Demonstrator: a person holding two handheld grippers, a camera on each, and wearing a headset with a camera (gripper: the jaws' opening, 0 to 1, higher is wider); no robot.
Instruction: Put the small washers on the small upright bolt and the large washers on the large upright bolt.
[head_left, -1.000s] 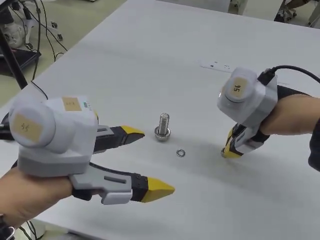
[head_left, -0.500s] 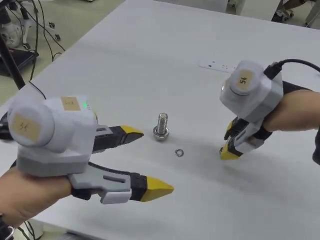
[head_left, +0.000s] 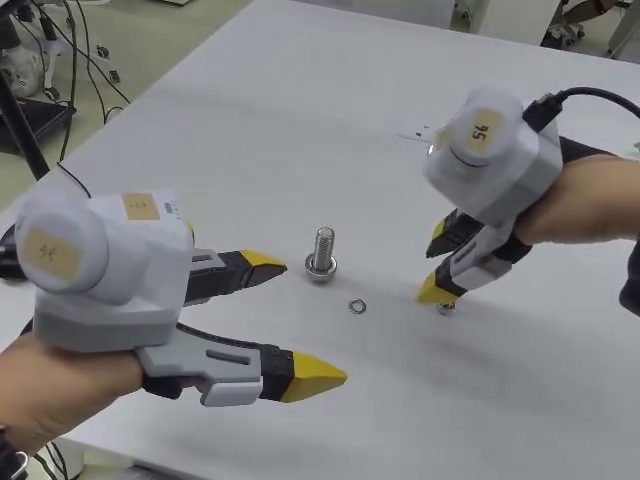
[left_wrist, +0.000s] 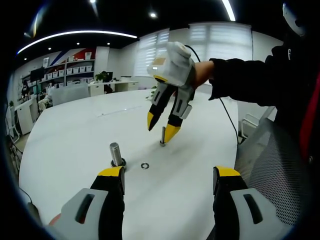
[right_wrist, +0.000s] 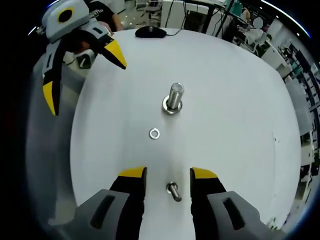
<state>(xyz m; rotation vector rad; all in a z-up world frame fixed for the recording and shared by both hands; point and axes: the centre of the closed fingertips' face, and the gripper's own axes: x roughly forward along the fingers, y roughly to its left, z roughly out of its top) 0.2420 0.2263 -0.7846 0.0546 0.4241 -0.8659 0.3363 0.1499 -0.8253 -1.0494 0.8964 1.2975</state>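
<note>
The left gripper (head_left: 292, 320) hovers low at the near left, its yellow-tipped fingers (head_left: 318, 375) spread wide and holding nothing. Just beyond its tips stands the large bolt (head_left: 322, 252), upright, bright threaded steel, with a ring around its foot (washer or flange, I cannot tell which). To its right a small washer (head_left: 357, 306) lies flat and loose on the surface (head_left: 250, 130), between the two bolts and touching neither. Further right the right gripper (right_wrist: 169, 175) points down at the small bolt (right_wrist: 173, 190), a slim steel stud. Its fingers are released, one on each side of the bolt with gaps showing, gripping nothing.

The step in hand looks like fetching that loose washer for the small bolt. The next move likely calls for a fine pinch. The washer is thin, hard and flat on a smooth matte white surface, so the fingertips must catch its rim, then hold it level to drop its hole over the stud's tip.
</note>
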